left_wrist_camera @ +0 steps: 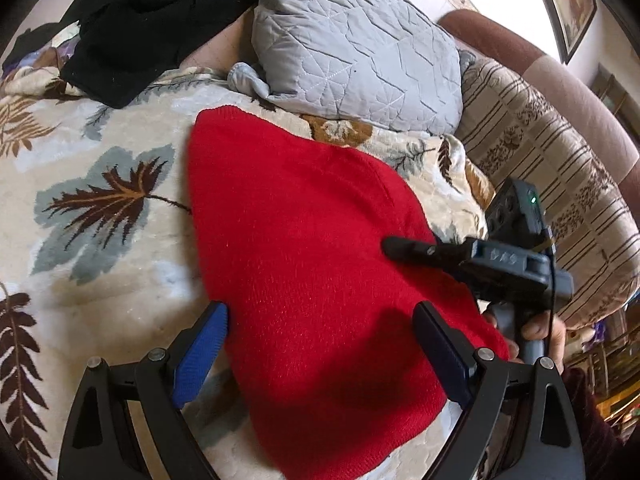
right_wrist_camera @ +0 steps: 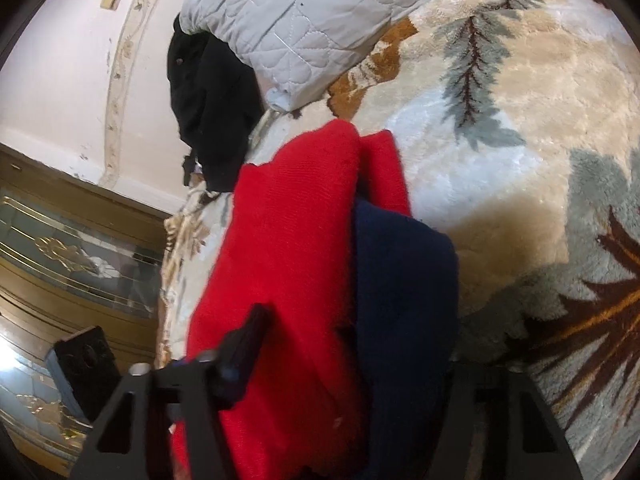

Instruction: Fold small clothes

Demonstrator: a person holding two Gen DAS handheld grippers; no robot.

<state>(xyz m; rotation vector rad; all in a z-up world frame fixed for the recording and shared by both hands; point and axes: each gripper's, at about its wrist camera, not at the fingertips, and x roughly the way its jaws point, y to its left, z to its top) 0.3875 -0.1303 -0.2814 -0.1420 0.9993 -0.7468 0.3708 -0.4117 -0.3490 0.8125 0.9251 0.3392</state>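
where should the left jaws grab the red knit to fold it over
Probably the near hem corner of the red knit, coming in low from the blanket side. The left gripper already straddles that edge with jaws open, the cloth lies flat there, and the right gripper occupies the far side.

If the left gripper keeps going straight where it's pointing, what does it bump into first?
Most likely the red knitted garment. The left gripper has its jaws open over it, angled down toward the cloth lying on the leaf-patterned blanket. Depth is hard to judge.
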